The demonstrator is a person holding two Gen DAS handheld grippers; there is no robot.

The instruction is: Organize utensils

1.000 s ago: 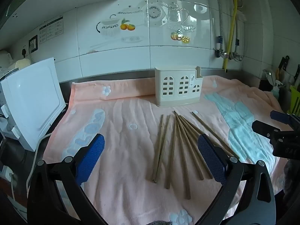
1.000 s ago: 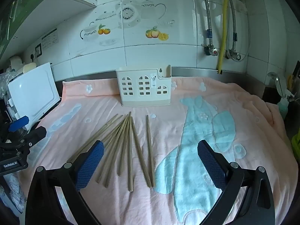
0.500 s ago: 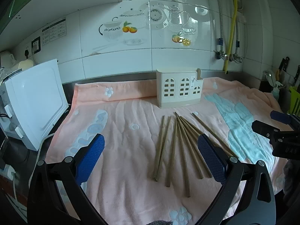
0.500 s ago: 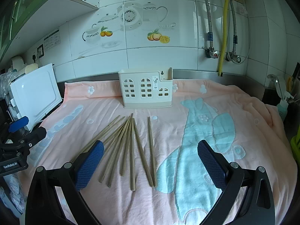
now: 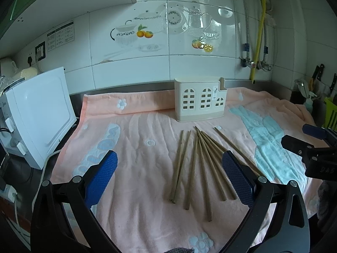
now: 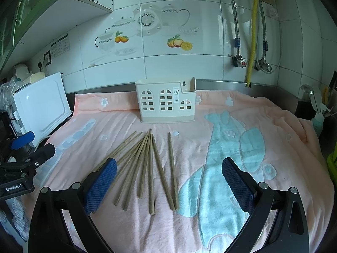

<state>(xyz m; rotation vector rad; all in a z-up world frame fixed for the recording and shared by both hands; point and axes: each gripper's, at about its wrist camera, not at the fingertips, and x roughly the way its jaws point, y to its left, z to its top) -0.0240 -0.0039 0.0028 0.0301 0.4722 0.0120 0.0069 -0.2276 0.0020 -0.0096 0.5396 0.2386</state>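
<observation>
Wooden chopsticks point(image 6: 147, 164) lie fanned out, thin, tan, loose on the pink towel point(image 6: 210, 147), just in front of the cream holder point(image 6: 166, 103). Left tool point(image 5: 168, 179) and right tool point(image 6: 168, 181) both spread wide, holding nothing.

a pink towel point(image 5: 137, 189) covers the counter beside a white appliance point(image 5: 40, 113) under tiled wall point(image 6: 179, 67).

Location type: domestic kitchen. Evidence: glossy white wall tiles point(image 6: 181, 67) carry printed teapot and fruit decals point(image 6: 147, 21). Water valves point(image 6: 239, 61) with braided hoses and a yellow pipe point(image 6: 251, 31) are mounted on the wall. A steel-edged counter point(image 5: 130, 85) is covered by a pink towel point(image 5: 143, 139). A white appliance point(image 5: 35, 113) stands at one end; a knife rack point(image 5: 320, 74) and a spray bottle point(image 6: 318, 118) stand at the other. A cream cutlery caddy point(image 6: 166, 103) and wooden chopsticks point(image 6: 147, 164) rest on the towel.
</observation>
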